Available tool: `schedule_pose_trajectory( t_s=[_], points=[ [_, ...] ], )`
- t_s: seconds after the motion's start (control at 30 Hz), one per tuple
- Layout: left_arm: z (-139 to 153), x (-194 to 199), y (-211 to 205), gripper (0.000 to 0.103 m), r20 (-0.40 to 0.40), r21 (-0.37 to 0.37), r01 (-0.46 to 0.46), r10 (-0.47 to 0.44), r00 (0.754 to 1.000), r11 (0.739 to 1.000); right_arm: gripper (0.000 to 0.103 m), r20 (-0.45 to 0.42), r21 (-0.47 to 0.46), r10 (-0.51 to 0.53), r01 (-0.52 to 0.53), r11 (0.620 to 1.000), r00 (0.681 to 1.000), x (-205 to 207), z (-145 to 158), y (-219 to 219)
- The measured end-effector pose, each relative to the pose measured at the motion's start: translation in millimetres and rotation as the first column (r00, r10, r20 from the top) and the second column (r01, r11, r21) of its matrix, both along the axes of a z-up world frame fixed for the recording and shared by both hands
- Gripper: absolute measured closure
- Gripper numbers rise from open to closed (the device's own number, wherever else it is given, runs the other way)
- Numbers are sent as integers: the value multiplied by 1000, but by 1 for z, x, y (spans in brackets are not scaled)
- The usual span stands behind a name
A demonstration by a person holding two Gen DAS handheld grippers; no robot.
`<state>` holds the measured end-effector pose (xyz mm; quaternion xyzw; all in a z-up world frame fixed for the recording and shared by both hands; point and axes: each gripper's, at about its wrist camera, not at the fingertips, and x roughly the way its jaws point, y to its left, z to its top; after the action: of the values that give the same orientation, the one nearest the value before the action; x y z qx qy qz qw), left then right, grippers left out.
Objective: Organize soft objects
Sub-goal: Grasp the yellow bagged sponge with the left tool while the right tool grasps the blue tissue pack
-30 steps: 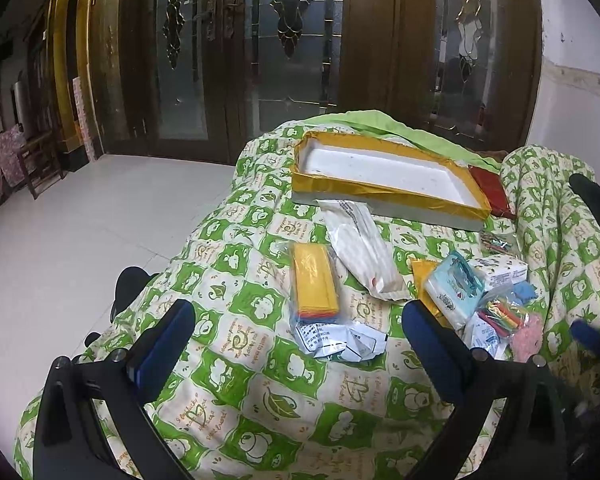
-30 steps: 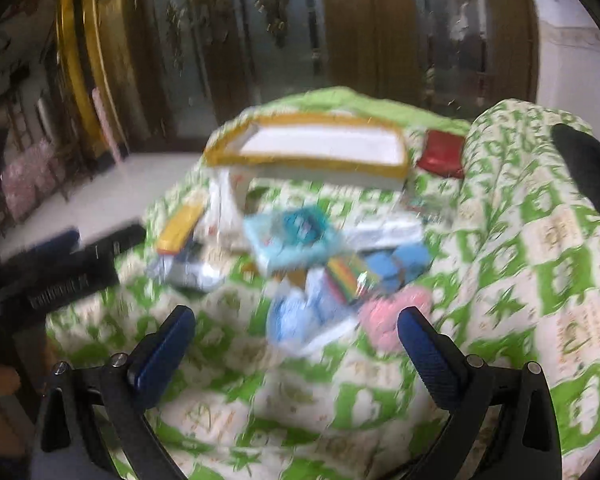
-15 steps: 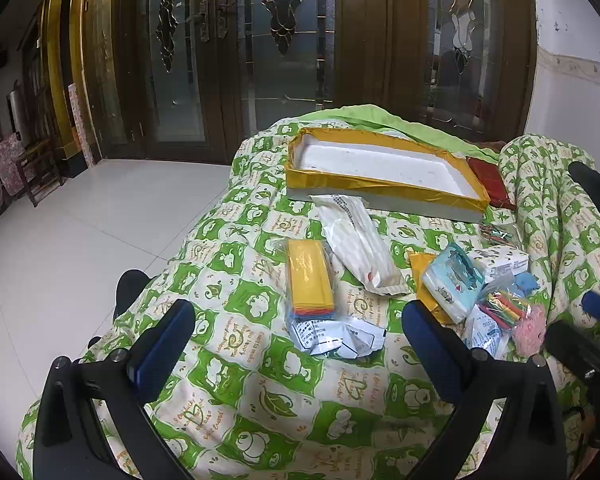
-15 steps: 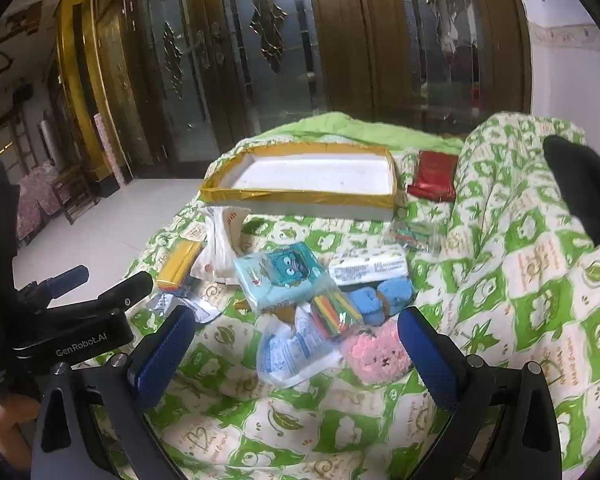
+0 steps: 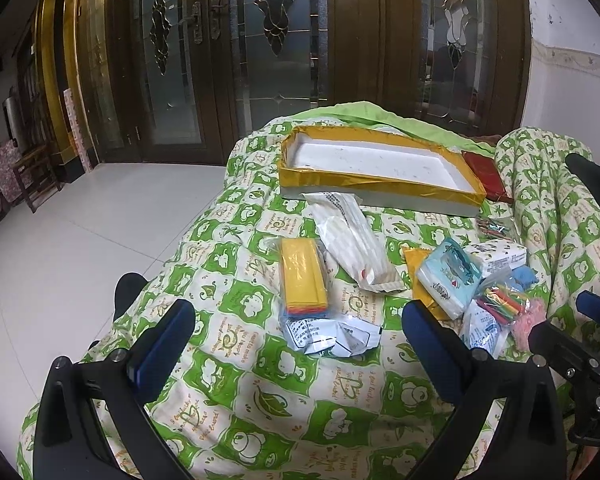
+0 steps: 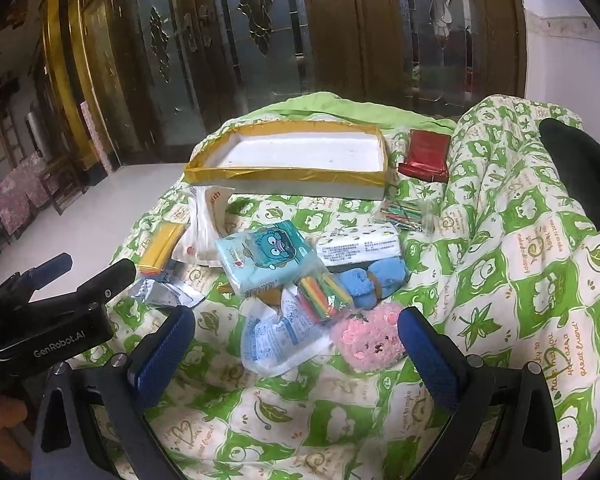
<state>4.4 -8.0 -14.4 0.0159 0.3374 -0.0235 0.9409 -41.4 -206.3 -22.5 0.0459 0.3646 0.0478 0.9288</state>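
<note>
Soft items lie in a pile on the green patterned quilt (image 5: 236, 392): a yellow sponge pack (image 5: 302, 276), a long white packet (image 5: 352, 236), a blue tissue pack (image 6: 268, 256), a white tissue pack (image 6: 358, 246), a blue plush item (image 6: 380, 280), a pink fluffy bear (image 6: 370, 342), a pack of colored strips (image 6: 326, 298) and a clear bag (image 6: 276, 338). A shallow gold-rimmed white box (image 5: 380, 168) sits behind them. My left gripper (image 5: 296, 336) is open and empty just before the sponge pack. My right gripper (image 6: 296, 340) is open and empty, close over the clear bag and bear.
A red booklet (image 6: 424, 154) lies right of the box, and a small bag of colored sticks (image 6: 404, 214) in front of it. The quilt rises in a fold at the right (image 6: 520, 208). Tiled floor (image 5: 60, 264) and glass doors (image 5: 284, 40) lie beyond.
Both grippers have moved forward and down toward the pile. The right wrist view has steadied from blur. Both stay open and nothing on the quilt has moved.
</note>
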Motion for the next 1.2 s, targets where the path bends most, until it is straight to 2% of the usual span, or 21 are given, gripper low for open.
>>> schedule_pose_trajectory(
  t_s=[0.2, 0.3, 0.37, 0.47, 0.53, 0.63, 0.77, 0.87, 1.03, 1.13, 1.2],
  points=[
    [1, 0, 1, 0, -1, -9, -2, 2, 1000, 1000, 1, -51, 29, 23, -22, 999, 998, 6, -3, -3],
    [6, -3, 9, 0, -3, -39, -8, 8, 1000, 999, 1, -120, 104, 40, -27, 994, 992, 14, 6, -13],
    [10, -3, 14, 0, -1, -41, -18, 18, 1000, 999, 1, -96, 155, 27, -12, 988, 995, 17, 28, -23],
    [8, 1, 18, 0, -22, -36, -27, 26, 999, 999, 1, -45, 86, 13, -9, 996, 999, 21, 47, -24],
    [4, 3, 16, 0, -41, -30, -26, 25, 999, 999, 1, -62, 79, 21, -16, 997, 998, 30, 41, -27],
    [-2, 7, 9, 0, -71, -7, -4, 3, 997, 1000, 1, -150, 96, 23, -8, 995, 988, 43, 19, -34],
    [-7, 18, 4, 0, -116, -38, 37, -42, 992, 999, 3, -203, 95, 50, -31, 995, 978, 50, 3, -36],
    [-7, 34, 2, 0, -140, -47, 56, -62, 988, 997, 5, -206, 103, 100, -80, 991, 974, 58, 2, -33],
    [-8, 66, 3, 1, -166, -19, 66, -69, 984, 998, 16, -230, 132, 234, -208, 969, 945, 83, 3, -21],
    [-19, 79, 7, 14, -203, -33, 62, -67, 977, 998, 16, -257, 145, 315, -286, 947, 914, 100, 2, -13],
    [-28, 82, 12, 18, -226, -57, 56, -68, 972, 997, 16, -272, 169, 369, -333, 928, 889, 111, -1, -6]
  ],
)
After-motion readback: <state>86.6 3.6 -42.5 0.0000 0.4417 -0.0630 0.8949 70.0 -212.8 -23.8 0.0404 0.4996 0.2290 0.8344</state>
